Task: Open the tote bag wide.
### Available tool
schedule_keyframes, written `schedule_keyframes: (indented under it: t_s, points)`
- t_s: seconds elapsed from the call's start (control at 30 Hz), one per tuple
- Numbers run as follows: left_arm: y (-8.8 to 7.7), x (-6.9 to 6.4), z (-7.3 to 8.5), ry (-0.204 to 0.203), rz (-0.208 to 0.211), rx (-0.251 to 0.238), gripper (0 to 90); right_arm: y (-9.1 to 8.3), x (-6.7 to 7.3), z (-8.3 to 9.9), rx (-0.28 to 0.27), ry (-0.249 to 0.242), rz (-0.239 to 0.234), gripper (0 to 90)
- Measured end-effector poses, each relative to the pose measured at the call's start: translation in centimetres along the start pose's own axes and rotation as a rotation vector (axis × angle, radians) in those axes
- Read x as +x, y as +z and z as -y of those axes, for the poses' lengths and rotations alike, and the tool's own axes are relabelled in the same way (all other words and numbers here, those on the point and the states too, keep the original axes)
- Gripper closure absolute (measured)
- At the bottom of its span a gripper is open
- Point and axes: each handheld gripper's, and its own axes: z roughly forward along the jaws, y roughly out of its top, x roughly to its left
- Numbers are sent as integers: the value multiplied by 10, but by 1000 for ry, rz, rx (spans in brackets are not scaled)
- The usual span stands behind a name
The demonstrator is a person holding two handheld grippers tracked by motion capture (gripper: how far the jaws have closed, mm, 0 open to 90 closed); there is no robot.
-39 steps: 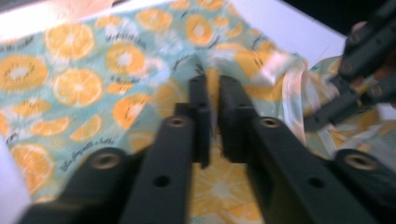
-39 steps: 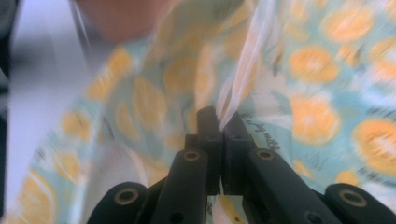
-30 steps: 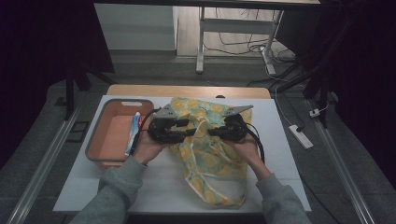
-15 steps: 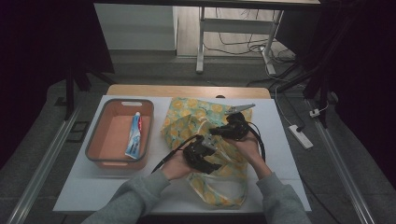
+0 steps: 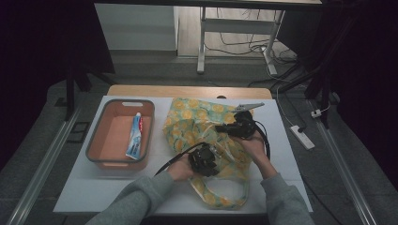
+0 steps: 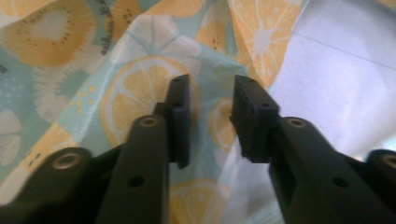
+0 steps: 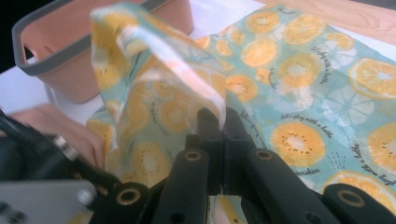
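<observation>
A fruit-print bag (image 5: 202,136) lies crumpled in the middle of the white worktop (image 5: 94,197), its lower loop reaching towards the near edge. The right tongs (image 7: 218,116) are pinched shut on a raised fold of the bag's cloth, which hides their tips. The left tongs (image 6: 211,100) have just been closing; their jaws stand apart over the cloth, and whether the pads touch it is hard to tell. Left of the bag, a toothpaste tube (image 5: 134,136) lies in an orange bin (image 5: 94,157).

Toothpaste tube (image 5: 134,136) print (too small)
</observation>
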Motion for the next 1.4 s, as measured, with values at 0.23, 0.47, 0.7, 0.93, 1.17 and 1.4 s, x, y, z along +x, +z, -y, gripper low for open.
schedule_keyframes:
  t_s: [0.23, 0.47, 0.7, 0.93, 1.17, 1.4]
  points:
    - [-1, 1, 2, 9, 8, -5, 883, -12, -6, 0, -31, 19, 16, 886]
    - [5, -10, -2, 54, -5, 0, 256, -8, -11, 3, -15, 33, 8, 886]
    - [12, -12, -10, 33, -56, -45, 436, -8, -14, 4, -16, 41, 7, 886]
    - [6, -4, -4, 2, 26, -54, 886, -13, -17, 5, -22, 46, 26, 886]
    - [-44, -24, 25, 67, 92, -136, 886, -35, -26, 2, -69, 76, 72, 886]
    - [-80, -51, 49, 150, 199, -198, 885, -42, -29, 0, -91, 87, 122, 886]
